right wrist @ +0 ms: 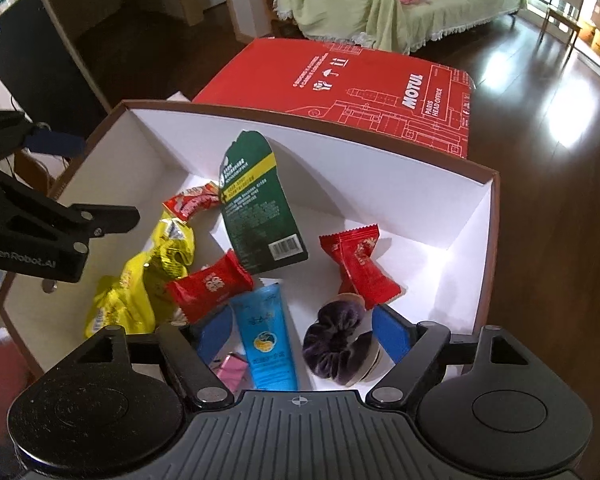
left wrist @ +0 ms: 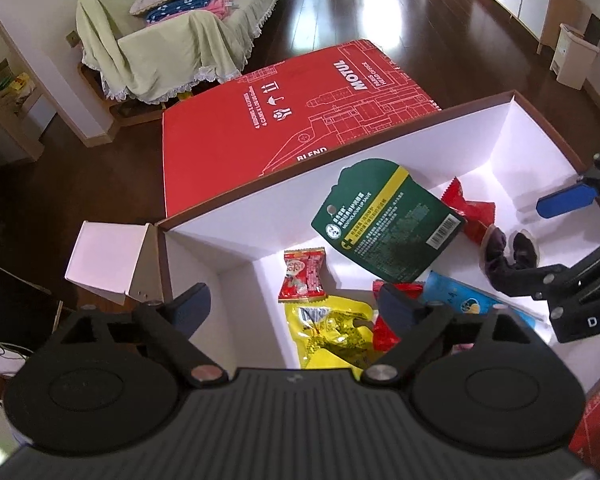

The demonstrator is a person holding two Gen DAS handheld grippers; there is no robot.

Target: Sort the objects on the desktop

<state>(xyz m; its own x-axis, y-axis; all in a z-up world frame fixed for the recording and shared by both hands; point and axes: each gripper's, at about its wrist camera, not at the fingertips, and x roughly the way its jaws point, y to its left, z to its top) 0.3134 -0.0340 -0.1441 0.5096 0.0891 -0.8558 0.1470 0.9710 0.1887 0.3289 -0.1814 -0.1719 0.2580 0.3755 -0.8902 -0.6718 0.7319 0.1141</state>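
Both grippers hover over white-lined cardboard box (right wrist: pixel 472 216) — left gripper (left wrist: pixel 296 300) spread, empty; right gripper (right wrist: pixel 304 330) spread astride blue plastic tube (right wrist: pixel 268 344). Snacks, purple velvet scrunchie (right wrist: pixel 336 340) already inside. Picking or releasing — unclear.

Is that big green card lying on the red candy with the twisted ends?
Touching: in the right wrist view, the green card's lower corner overlaps the red twisted-end candy.

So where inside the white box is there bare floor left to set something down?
The clearest patch is the far right corner of the white box, beyond the red candy. A smaller strip runs along the back wall behind the green card. The near left, around the yellow packet and blue tube, is crowded.
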